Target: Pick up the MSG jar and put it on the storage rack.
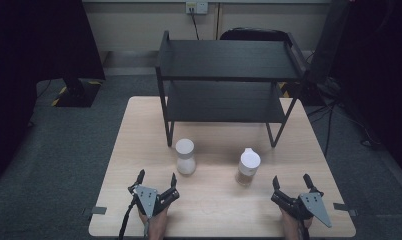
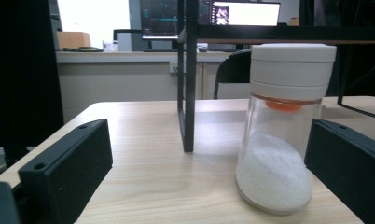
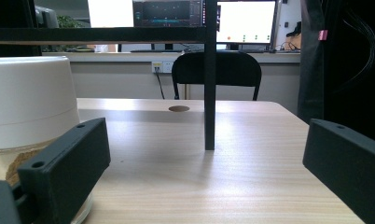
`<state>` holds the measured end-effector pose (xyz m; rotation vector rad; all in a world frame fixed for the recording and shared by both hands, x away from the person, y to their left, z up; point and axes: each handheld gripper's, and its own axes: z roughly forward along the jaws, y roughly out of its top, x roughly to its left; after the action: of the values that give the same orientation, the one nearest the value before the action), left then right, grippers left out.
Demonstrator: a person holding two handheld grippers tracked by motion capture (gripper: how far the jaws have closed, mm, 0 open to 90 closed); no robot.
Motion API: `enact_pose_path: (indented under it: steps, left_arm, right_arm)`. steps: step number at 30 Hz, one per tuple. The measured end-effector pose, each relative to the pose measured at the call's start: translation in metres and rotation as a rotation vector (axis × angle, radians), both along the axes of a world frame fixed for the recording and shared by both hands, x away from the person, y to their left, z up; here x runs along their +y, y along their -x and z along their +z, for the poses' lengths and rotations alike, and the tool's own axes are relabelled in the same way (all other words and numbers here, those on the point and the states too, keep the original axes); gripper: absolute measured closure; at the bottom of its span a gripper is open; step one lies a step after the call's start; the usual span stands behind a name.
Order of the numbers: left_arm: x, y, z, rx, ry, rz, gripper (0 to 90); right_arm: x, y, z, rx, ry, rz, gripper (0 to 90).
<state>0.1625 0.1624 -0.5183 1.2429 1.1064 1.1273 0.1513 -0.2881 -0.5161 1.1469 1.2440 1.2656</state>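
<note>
Left tool open, salt jar just ahead, right tool open

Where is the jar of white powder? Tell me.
In the high view the jar of white powder stands on the table's left half, just ahead of the left gripper, near the black shelf's front-left leg.

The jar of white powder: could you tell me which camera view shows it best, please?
The left gripper view: the jar of white powder stands close and whole, with its white cap, orange insert and heaped powder plain. The high view shows it small, from above, near the shelf rack.
</note>
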Motion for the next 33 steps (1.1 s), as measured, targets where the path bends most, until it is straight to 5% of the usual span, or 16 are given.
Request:
enact_pose_path:
  steps: [33]
  left_arm:
    - [-0.0008,0.0001,0.0002,0.001,0.000,0.000,0.0]
  right_arm:
    - [0.0013,0.0001,0.0000,0.000,0.000,-0.008,0.7]
